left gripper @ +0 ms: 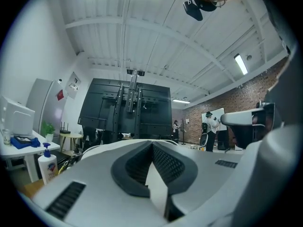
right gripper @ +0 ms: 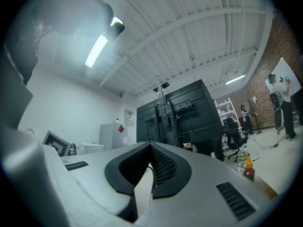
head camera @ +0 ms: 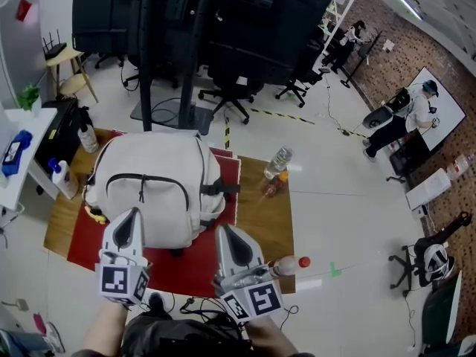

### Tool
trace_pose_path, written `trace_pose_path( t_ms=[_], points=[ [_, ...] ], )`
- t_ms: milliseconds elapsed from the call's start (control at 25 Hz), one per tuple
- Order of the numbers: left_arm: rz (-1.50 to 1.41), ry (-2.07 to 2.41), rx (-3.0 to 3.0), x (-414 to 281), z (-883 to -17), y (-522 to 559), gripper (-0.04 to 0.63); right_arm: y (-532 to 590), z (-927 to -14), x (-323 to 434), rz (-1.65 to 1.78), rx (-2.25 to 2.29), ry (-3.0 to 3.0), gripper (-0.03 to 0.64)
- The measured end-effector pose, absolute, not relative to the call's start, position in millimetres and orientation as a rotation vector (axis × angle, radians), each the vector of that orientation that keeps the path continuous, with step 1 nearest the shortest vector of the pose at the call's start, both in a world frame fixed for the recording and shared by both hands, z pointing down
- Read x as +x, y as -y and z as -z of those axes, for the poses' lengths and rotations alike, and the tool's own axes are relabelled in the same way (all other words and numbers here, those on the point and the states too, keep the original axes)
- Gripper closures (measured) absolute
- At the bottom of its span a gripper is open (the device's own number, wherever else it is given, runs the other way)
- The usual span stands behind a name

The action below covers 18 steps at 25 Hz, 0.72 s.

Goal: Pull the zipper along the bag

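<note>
Head view alone shows the white bag (head camera: 160, 188) lying on a red mat (head camera: 178, 270) on the counter (head camera: 264, 222). Its black zipper (head camera: 149, 178) arcs across the front. The left hand-held gripper (head camera: 132, 216) and right hand-held gripper (head camera: 223, 233) are by its near edge. Each gripper view shows its jaws drawn together on nothing. The right one also catches a sauce bottle (right gripper: 249, 171), contents unclear.

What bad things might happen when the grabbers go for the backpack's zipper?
1. The bottle with the red cap sits at the edge of the table, right by the right gripper; a sideways swing may knock it off.
2. That one and the left gripper are both shut and empty, so they might just shove the backpack instead of catching its zipper.
</note>
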<state>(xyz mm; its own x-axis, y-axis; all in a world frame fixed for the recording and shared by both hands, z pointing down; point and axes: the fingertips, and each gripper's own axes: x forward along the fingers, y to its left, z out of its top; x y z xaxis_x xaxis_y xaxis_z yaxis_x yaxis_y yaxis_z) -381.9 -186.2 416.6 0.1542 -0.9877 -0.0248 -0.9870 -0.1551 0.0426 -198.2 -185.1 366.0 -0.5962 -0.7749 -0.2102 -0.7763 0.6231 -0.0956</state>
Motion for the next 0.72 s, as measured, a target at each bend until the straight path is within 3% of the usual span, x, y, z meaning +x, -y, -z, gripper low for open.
trace_pose_path(
  t_ms=[400,720],
  points=[
    [0.070,1.926,2.437,-451.9,-420.8,197.5,0.563,200.2,-380.5,-272.4,0.017,-1.390,-2.587,0.600],
    [0.028,1.769,2.531,-455.7,-434.1,214.5,0.563,213.7,-395.7,-303.4,0.041,-1.478,-2.569,0.600]
  ],
)
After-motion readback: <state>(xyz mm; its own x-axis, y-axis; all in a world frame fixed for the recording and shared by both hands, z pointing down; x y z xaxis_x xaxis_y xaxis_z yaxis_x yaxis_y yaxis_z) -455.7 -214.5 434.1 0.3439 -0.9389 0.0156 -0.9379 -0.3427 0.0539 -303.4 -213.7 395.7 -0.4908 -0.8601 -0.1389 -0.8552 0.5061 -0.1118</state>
